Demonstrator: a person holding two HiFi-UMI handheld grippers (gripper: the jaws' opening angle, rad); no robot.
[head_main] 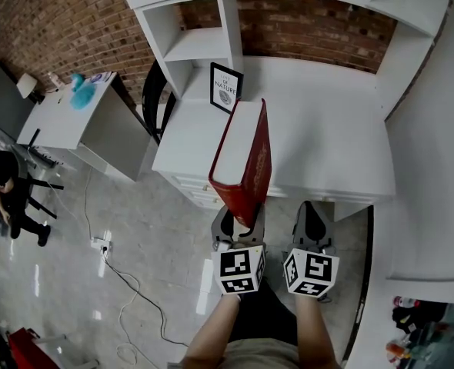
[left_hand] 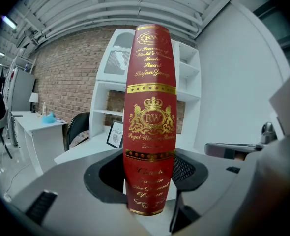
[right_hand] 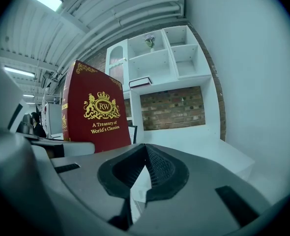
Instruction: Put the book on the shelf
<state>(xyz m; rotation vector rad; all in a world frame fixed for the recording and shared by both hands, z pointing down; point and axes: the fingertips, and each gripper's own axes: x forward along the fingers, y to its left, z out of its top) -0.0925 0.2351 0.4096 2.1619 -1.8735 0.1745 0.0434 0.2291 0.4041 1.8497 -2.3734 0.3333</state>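
Left gripper fingers clamped on the red book at frame centre. Right gripper just right of it, fingers closed, empty. White shelf at top.

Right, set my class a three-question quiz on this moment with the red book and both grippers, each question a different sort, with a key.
1. True or false: the left gripper is shut on the red book.
2. The right gripper is: A) open and empty; B) shut and empty; C) shut on the red book.
3. Short answer: what lies flat on the white shelf above the desk?
Key: 1 true; 2 B; 3 another book.
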